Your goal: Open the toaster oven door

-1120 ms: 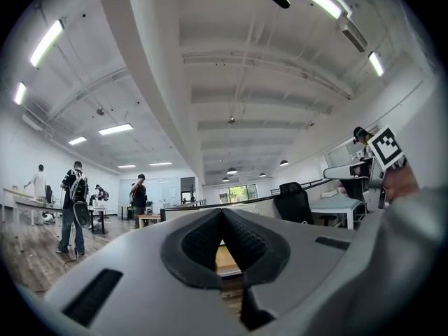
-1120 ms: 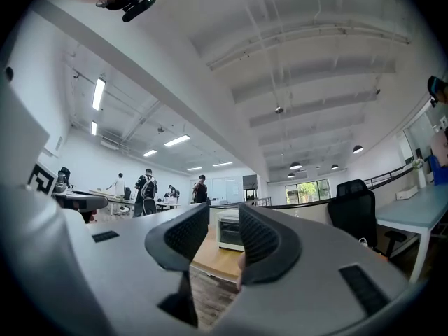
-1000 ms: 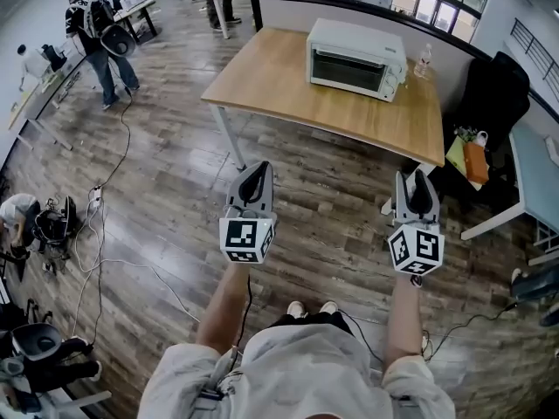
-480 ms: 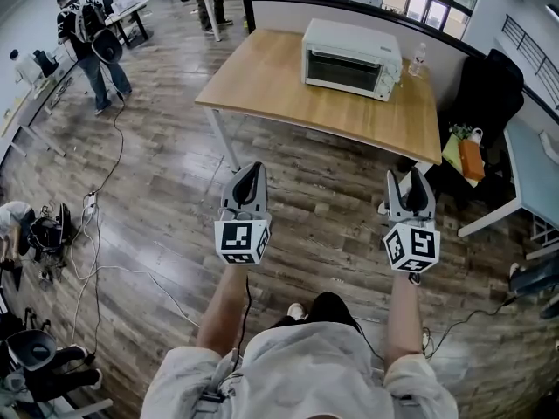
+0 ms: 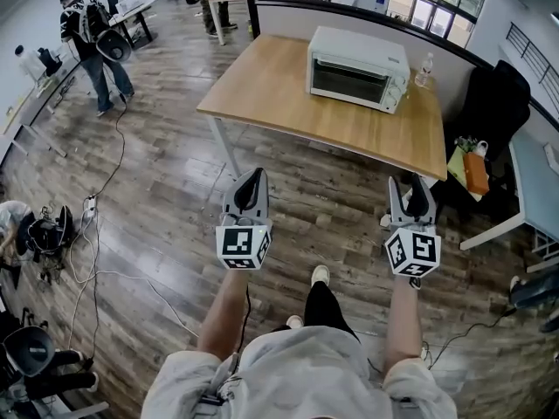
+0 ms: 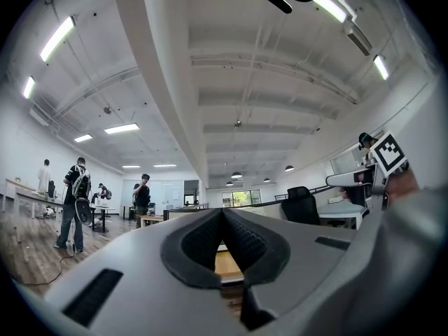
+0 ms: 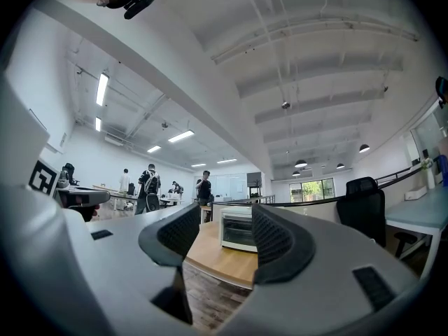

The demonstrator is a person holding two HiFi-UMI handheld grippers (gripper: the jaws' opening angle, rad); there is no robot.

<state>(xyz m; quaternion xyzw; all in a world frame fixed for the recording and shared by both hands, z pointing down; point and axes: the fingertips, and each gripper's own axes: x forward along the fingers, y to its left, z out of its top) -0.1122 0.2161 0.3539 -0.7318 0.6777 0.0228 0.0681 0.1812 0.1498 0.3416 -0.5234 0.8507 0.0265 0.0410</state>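
A white toaster oven [image 5: 358,57] stands with its door closed at the far side of a wooden table [image 5: 288,94], well ahead of both grippers. My left gripper [image 5: 253,176] hangs over the floor in front of the table, its jaws closed together with nothing in them [image 6: 222,219]. Level with it on the right, my right gripper [image 5: 410,184] is open and empty. The right gripper view shows the toaster oven [image 7: 236,231] far off between the spread jaws of the right gripper [image 7: 218,235].
A water bottle [image 5: 424,66] stands right of the oven. A black office chair [image 5: 493,94] and an orange bag [image 5: 476,166] sit beside the table's right end. Cables [image 5: 105,234] trail over the wood floor at left. A person [image 5: 92,33] stands far left.
The right gripper's jaws have spread wider. A leg has stepped forward between the arms, and both grippers keep their height in front of the table.
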